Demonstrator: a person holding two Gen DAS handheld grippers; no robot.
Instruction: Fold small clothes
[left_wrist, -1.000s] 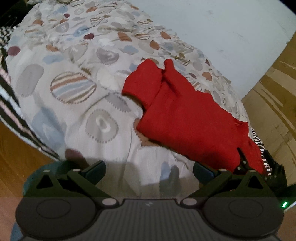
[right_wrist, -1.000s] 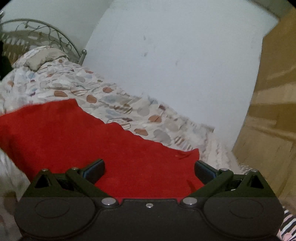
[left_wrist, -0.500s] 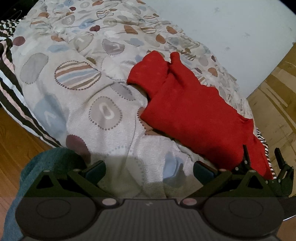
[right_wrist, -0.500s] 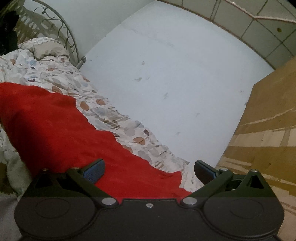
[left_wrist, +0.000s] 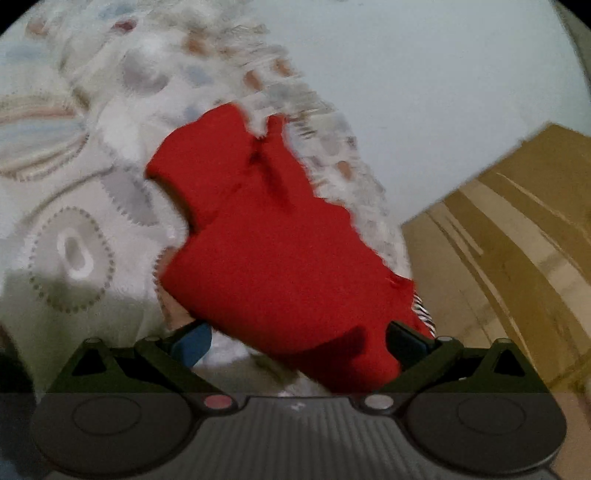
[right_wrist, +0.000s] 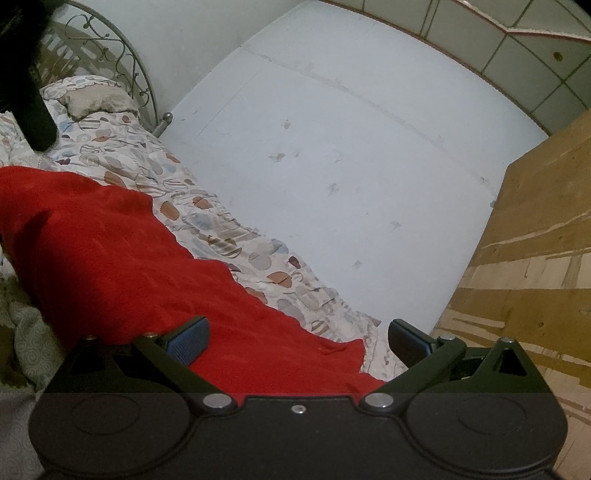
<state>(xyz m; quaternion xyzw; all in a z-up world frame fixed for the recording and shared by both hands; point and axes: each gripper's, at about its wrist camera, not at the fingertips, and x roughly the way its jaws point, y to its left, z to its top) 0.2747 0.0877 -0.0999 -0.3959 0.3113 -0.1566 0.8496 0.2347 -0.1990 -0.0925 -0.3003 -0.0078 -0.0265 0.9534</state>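
Note:
A small red garment (left_wrist: 273, 243) lies on a patterned duvet (left_wrist: 77, 206) on the bed, its near edge at the bed's corner. The left wrist view is blurred. My left gripper (left_wrist: 297, 341) is open, its jaws wide apart over the garment's near edge. The red garment also shows in the right wrist view (right_wrist: 122, 258), spread to the left. My right gripper (right_wrist: 297, 338) is open over the garment's near right corner. Neither gripper holds the cloth.
A pale wall (right_wrist: 332, 155) runs along the bed's far side. A wooden floor (right_wrist: 524, 266) lies to the right. A metal headboard (right_wrist: 122, 62) and a pillow (right_wrist: 92, 98) are at the far end. A dark object (right_wrist: 29, 81) hangs at top left.
My left gripper has moved quickly right and closer to the garment, so its near edge now sits between the jaws. My right gripper shifted slightly and tilted up. Both stayed open.

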